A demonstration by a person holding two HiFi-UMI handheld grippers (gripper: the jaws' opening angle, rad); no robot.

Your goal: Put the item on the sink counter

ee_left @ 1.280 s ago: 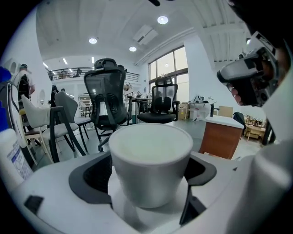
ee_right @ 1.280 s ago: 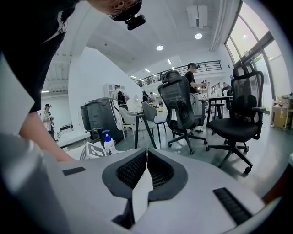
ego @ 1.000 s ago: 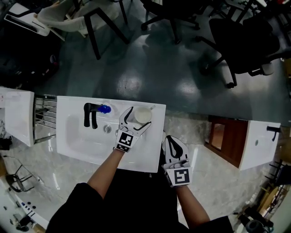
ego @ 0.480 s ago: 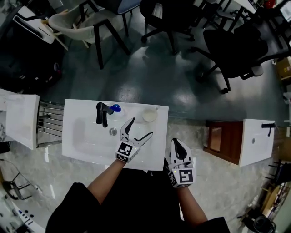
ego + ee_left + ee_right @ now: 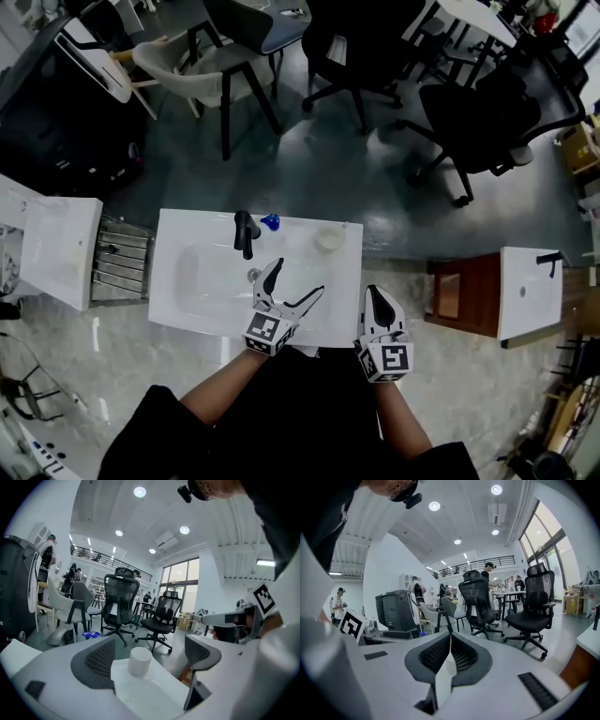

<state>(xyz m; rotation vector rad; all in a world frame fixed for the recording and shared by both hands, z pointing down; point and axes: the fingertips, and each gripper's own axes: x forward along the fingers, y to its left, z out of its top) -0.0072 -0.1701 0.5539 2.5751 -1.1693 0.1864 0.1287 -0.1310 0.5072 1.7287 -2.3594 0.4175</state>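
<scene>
A small white cup [image 5: 329, 240] stands upright on the back right corner of the white sink counter [image 5: 328, 305]; the left gripper view shows the cup [image 5: 139, 661] beyond the jaws, apart from them. My left gripper [image 5: 296, 286] [image 5: 150, 657] hangs open over the counter's front right, nothing between its fingers. My right gripper [image 5: 374, 296] [image 5: 450, 651] is shut and empty, just off the sink's right edge.
A black tap [image 5: 245, 232] and a blue object [image 5: 271, 221] sit at the back of the basin. Another white sink [image 5: 56, 253] and a metal rack [image 5: 120, 261] lie left, a wooden cabinet [image 5: 459, 292] right. Office chairs [image 5: 478, 112] stand beyond.
My left gripper let go of the cup at the back right corner and drew back toward the front edge, open. The head view shifted; the right gripper stayed shut.
</scene>
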